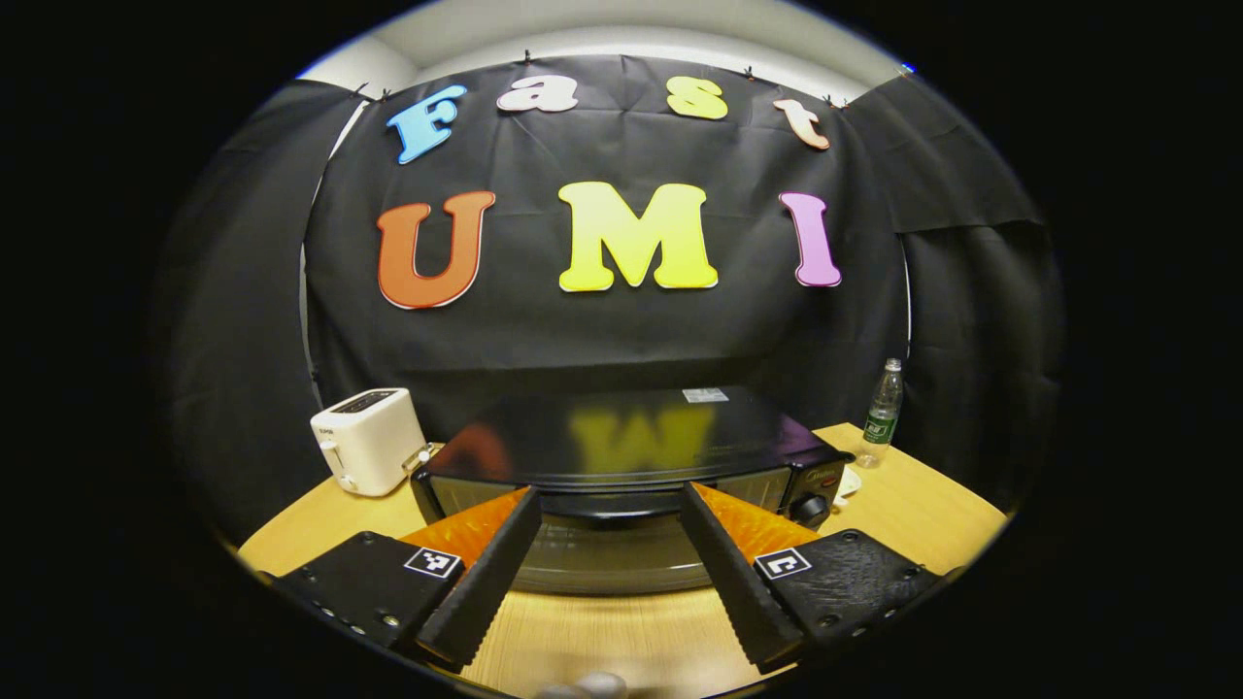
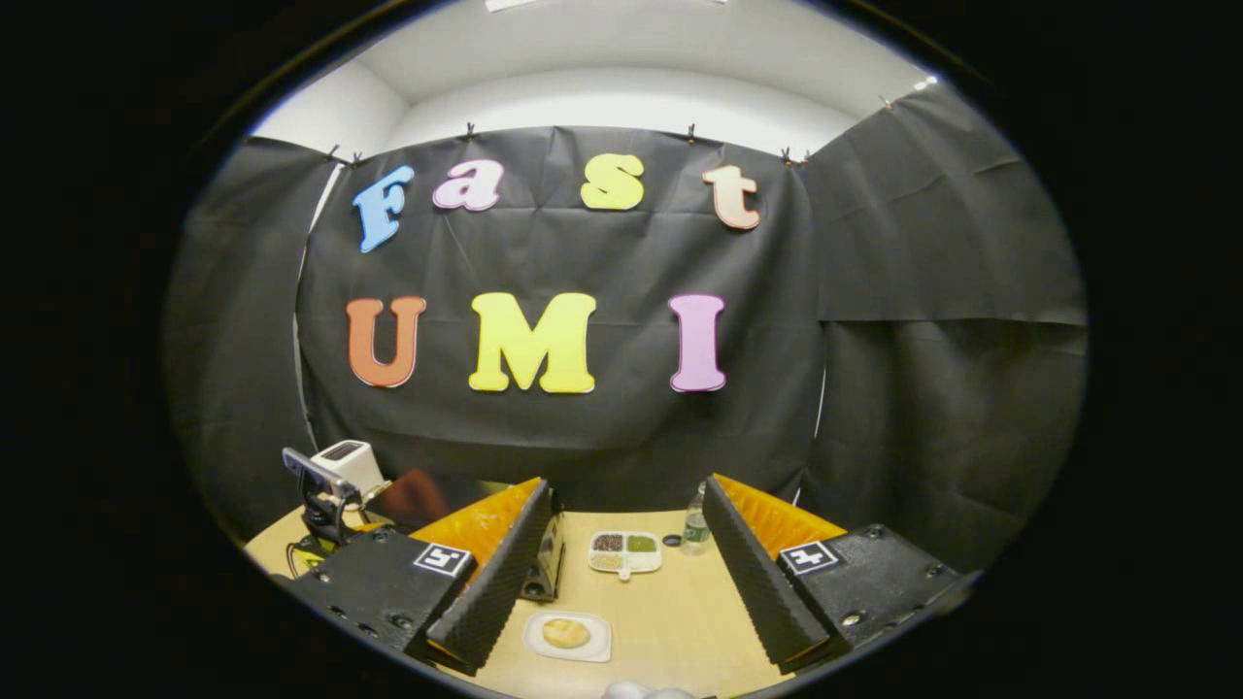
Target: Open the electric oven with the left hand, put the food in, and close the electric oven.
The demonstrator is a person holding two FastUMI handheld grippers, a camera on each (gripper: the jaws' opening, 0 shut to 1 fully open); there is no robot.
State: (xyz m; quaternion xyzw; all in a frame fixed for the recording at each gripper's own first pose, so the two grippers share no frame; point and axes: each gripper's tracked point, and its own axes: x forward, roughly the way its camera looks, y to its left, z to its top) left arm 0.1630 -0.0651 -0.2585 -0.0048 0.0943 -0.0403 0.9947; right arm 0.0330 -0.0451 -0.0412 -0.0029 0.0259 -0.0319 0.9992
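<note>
The black electric oven (image 1: 621,437) sits on the wooden table straight ahead in the left gripper view, its door looking shut. My left gripper (image 1: 610,491) is open, its fingers either side of the door handle (image 1: 607,505) at the top of the door; I cannot tell whether they touch it. In the right gripper view the food, a round bun (image 2: 566,633) on a small white plate (image 2: 592,649), lies on the table below my open right gripper (image 2: 626,483), which holds nothing. A corner of the oven (image 2: 540,573) peeks out behind the right gripper's left finger.
A white toaster (image 1: 367,440) stands left of the oven and a clear water bottle (image 1: 882,414) at its right rear. In the right gripper view a divided dish of grains (image 2: 624,551) and the bottle (image 2: 694,529) stand beyond the bun. The table's edge (image 1: 961,505) curves round on the right.
</note>
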